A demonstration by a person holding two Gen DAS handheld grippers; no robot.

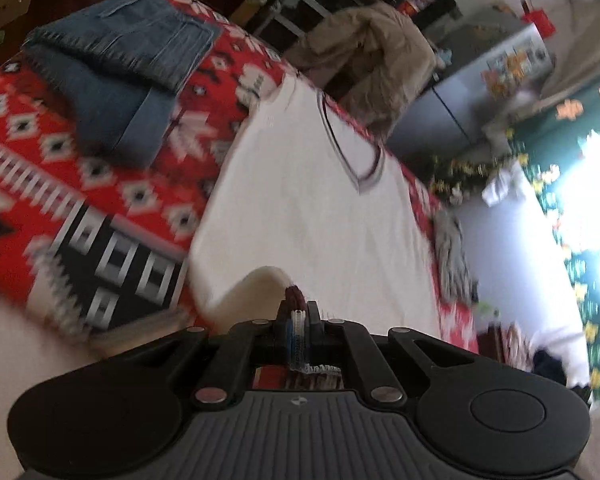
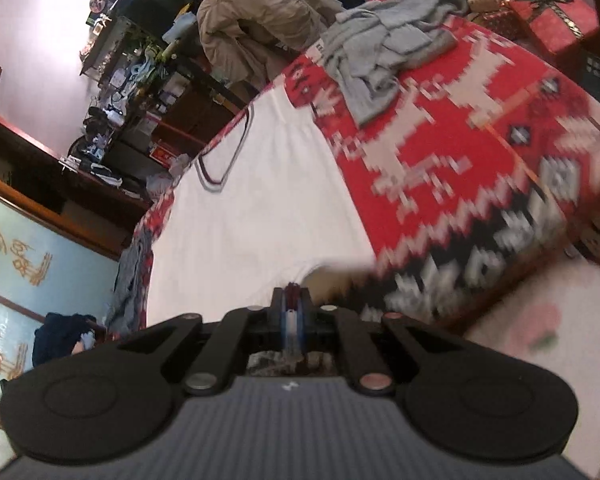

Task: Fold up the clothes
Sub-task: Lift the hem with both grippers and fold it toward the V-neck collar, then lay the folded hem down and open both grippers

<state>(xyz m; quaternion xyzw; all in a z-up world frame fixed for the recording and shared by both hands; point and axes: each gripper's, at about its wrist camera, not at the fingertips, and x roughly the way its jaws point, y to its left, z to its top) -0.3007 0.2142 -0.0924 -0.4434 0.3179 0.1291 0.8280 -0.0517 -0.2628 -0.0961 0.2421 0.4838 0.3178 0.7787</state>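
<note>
Both claws are pinched tight on the near hem of the white shirt [image 1: 320, 208]: the left claw [image 1: 296, 308] at one corner, the right claw [image 2: 293, 300] at the other. The shirt lies spread over the red patterned blanket [image 2: 480, 132]. Farther off, folded jeans [image 1: 120, 68] sit to one side and a crumpled grey garment [image 2: 384, 44] to the other.

I saw the shirt [image 1: 312, 208] spread on the blanket [image 1: 52, 168], folded jeans [image 1: 120, 68] lying to its left, a crumpled sweater [image 2: 384, 44] to its right, a coat [image 2: 260, 12] heaped behind.
</note>
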